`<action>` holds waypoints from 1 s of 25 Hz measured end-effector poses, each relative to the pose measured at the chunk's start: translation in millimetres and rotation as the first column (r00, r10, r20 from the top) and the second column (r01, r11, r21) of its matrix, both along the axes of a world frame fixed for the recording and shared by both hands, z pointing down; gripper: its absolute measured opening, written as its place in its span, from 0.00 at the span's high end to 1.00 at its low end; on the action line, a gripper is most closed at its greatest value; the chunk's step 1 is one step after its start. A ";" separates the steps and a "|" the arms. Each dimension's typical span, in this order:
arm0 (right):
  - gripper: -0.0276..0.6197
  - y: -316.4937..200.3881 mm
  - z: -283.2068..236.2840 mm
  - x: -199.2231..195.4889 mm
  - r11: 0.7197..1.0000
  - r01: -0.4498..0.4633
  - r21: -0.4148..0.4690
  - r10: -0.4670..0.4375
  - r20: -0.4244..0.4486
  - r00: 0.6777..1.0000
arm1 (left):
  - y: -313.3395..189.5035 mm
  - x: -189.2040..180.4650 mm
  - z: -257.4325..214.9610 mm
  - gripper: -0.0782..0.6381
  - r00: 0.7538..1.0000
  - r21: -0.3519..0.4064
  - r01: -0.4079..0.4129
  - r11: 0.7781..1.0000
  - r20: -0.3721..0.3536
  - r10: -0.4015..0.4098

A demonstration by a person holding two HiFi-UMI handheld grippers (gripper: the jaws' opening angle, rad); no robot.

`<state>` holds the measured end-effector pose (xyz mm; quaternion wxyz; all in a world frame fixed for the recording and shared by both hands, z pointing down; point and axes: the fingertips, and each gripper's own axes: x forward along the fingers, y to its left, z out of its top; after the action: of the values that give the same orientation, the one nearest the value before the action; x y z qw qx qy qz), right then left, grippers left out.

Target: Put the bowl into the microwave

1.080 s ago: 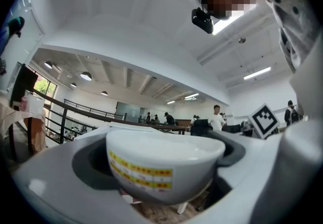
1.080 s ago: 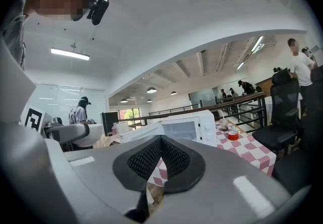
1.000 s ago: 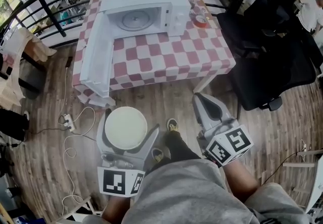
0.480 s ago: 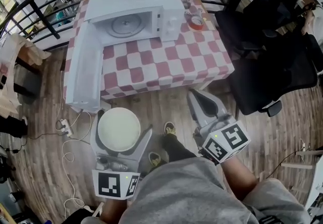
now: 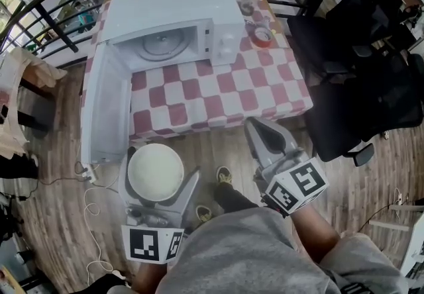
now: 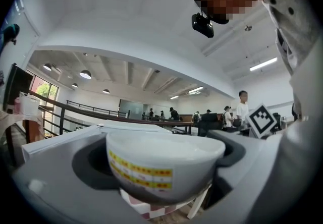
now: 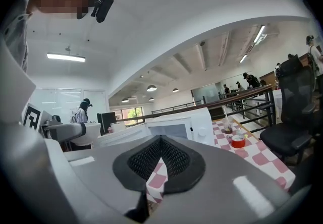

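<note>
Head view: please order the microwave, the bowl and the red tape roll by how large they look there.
1. microwave, door open, clearly largest.
2. bowl, held in the left gripper; being nearer the camera, it looks bigger than it truly is.
3. red tape roll, smallest.

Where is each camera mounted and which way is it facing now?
Head view: on the person's head, aimed steeply down at the red-checked table, open white microwave, left tongs, right tongs; grey clothing shows.
Left gripper view: on the left tongs, tilted toward the ceiling; white yellow-banded bowl in its jaws; grey clothing at right.
Right gripper view: on the right tongs, jaws shut, empty, facing the microwave.
Shared: head and right gripper views show the microwave.
</note>
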<state>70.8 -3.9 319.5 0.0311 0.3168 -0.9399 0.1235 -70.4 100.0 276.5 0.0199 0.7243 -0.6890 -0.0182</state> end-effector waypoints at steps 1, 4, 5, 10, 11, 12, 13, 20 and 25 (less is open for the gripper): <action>0.96 -5.0 0.5 -2.4 1.000 0.006 0.000 -0.006 -0.001 1.000 | -4.5 -1.2 0.6 0.13 1.000 -0.003 0.005 1.000 0.000 -0.005; 0.96 -18.0 1.9 -9.2 1.000 0.026 -0.006 -0.026 0.004 1.000 | -16.1 -4.9 0.4 0.13 1.000 -0.011 0.021 1.000 0.004 -0.021; 0.96 -22.0 2.3 -11.3 0.999 0.032 -0.008 -0.032 0.005 0.999 | -19.8 -6.1 -0.1 0.13 1.000 -0.012 0.026 1.000 0.007 -0.026; 0.96 -41.3 4.7 -16.5 0.999 0.051 -0.008 -0.051 0.008 0.999 | -38.3 -8.8 -1.2 0.13 0.999 -0.009 0.041 0.999 0.017 -0.041; 0.96 -45.8 4.6 -16.8 0.999 0.052 -0.008 -0.052 0.010 0.999 | -42.6 -9.1 -1.7 0.13 0.999 -0.007 0.043 0.999 0.019 -0.043; 0.96 -50.2 4.5 -17.3 0.999 0.053 -0.008 -0.053 0.011 0.999 | -46.9 -9.5 -2.3 0.13 0.999 -0.006 0.045 0.999 0.021 -0.044; 0.96 -54.2 4.7 -17.8 0.998 0.055 -0.008 -0.055 0.011 0.998 | -51.1 -10.1 -2.9 0.13 0.999 -0.004 0.047 0.999 0.021 -0.047; 0.96 -73.1 9.1 -18.0 0.997 0.072 -0.013 -0.072 0.003 0.997 | -73.2 -9.6 -3.2 0.13 0.998 0.005 0.065 0.998 0.006 -0.065; 0.96 -84.5 10.3 -16.8 0.996 0.092 -0.013 -0.091 0.008 0.996 | -86.3 -4.8 -1.2 0.13 0.997 0.001 0.073 0.997 0.011 -0.073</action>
<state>54.0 -88.4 329.8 0.0352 0.2727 -0.9527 0.1294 -75.2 13.7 275.3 0.0154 0.6987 -0.7151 -0.0150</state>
